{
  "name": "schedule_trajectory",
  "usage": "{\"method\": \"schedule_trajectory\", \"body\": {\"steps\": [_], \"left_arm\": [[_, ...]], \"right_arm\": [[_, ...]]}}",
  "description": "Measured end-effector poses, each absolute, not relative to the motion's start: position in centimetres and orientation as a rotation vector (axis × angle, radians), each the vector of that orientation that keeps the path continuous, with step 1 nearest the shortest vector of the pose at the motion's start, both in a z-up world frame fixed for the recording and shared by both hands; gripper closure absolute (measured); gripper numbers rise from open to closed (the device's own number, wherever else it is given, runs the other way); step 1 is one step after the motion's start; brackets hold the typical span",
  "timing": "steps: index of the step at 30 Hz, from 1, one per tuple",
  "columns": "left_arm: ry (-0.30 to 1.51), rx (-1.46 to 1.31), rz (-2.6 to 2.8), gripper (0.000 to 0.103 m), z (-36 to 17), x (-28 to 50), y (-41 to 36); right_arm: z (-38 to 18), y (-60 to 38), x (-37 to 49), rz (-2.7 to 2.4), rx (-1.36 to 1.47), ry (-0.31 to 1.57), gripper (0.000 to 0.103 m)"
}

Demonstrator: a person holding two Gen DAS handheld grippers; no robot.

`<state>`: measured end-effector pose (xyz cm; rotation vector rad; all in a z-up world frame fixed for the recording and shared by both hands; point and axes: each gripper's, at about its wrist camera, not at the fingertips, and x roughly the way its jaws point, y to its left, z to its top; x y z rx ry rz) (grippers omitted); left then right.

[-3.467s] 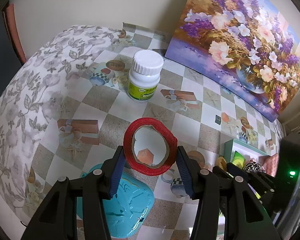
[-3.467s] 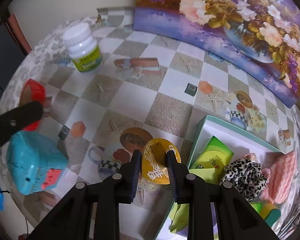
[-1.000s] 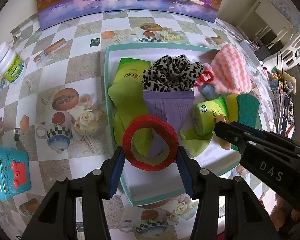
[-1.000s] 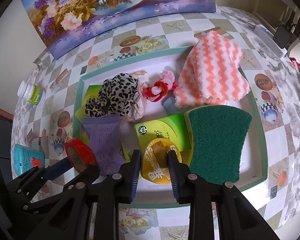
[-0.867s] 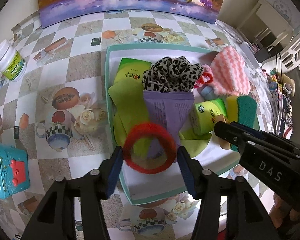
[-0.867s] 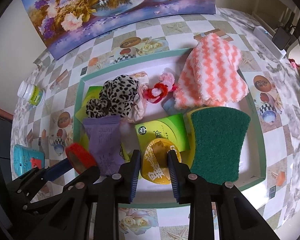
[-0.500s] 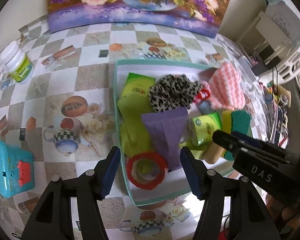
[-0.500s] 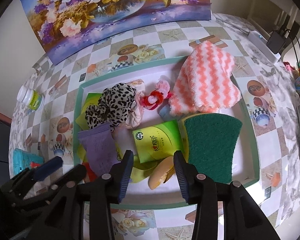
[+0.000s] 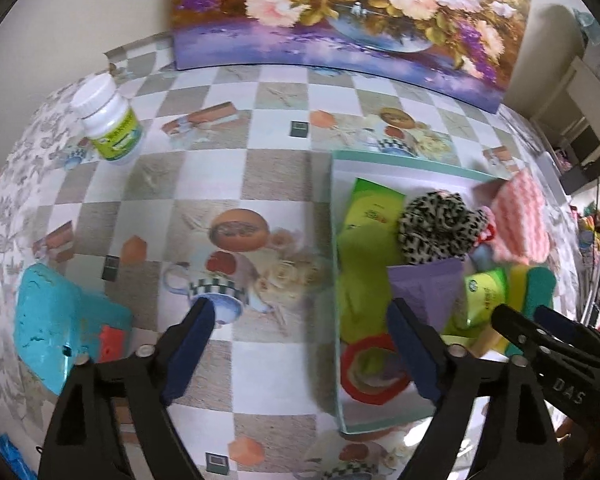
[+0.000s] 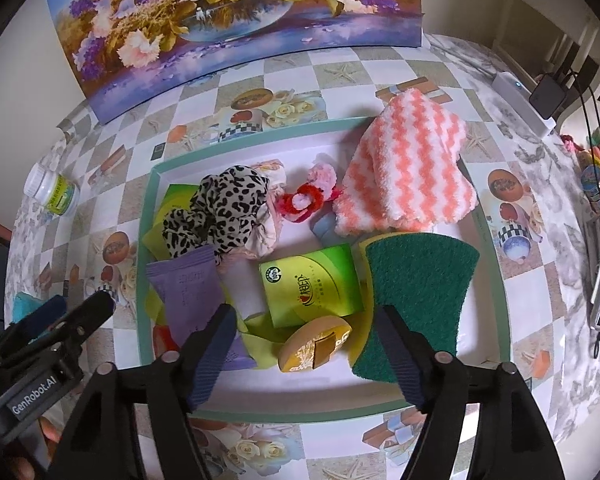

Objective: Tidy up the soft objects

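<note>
Two grippers hang over the teal tray [image 10: 148, 264], and neither holds anything. The left gripper [image 9: 300, 344] has its jaws opening, with only checkered tablecloth [image 9: 172, 184] between them; the red tape roll [image 9: 374, 372] lies flat in the tray's near left corner, just behind the inner finger and outside the gap. The right gripper [image 10: 306, 344] also has its jaws opening; the round yellow pad [image 10: 316, 344] lies tilted on the tray floor below and between the fingers, which stand clear of it on both sides. Judged from the task, remaining loose items sit on the left side of the table: the teal box [image 9: 60, 320] just outside the left gripper's outer finger, and the white bottle [image 9: 110, 124] well beyond it toward the painting [image 9: 340, 12]. Whether either counts as soft cannot be told. The left gripper is the nearer one to both. The teal box's long axis runs roughly along the fingers' line, so a grasp would likely span its short width.
</note>
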<state>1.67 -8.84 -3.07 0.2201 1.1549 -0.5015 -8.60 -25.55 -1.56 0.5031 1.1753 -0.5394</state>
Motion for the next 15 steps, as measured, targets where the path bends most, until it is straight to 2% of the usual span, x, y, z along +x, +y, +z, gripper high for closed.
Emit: {"method": "schedule_trajectory", "body": {"steps": [2, 4, 5, 6, 8, 15], "left_arm": [[1.149, 0.214, -0.490, 0.013, -3.0, 1.9, -8.6], [1.141, 0.215, -0.473, 0.012, -3.0, 2.0, -8.4], [1.138, 0.217, -0.462, 0.011, -3.0, 2.1, -8.3], [1.136, 0.217, -0.452, 0.010, -3.1, 2.2, -8.2], [1.135, 0.213, -0.438, 0.004, -3.1, 2.3, -8.0], [1.118, 0.220, -0.422, 0.003, -2.8, 2.1, -7.4]], "right_arm": [[-1.5, -25.6, -8.6, -0.542, 0.496, 1.172, 0.021], [-1.4, -25.6, -8.6, -0.548, 0.486, 1.167, 0.013], [-1.4, -25.6, -8.6, -0.554, 0.480, 1.163, 0.004], [-1.3, -25.6, -8.6, -0.560, 0.472, 1.158, 0.000], [-1.2, -25.6, -8.6, -0.564, 0.466, 1.152, 0.000], [-1.0, -25.2, -9.1, -0.575, 0.454, 1.150, 0.000]]}}
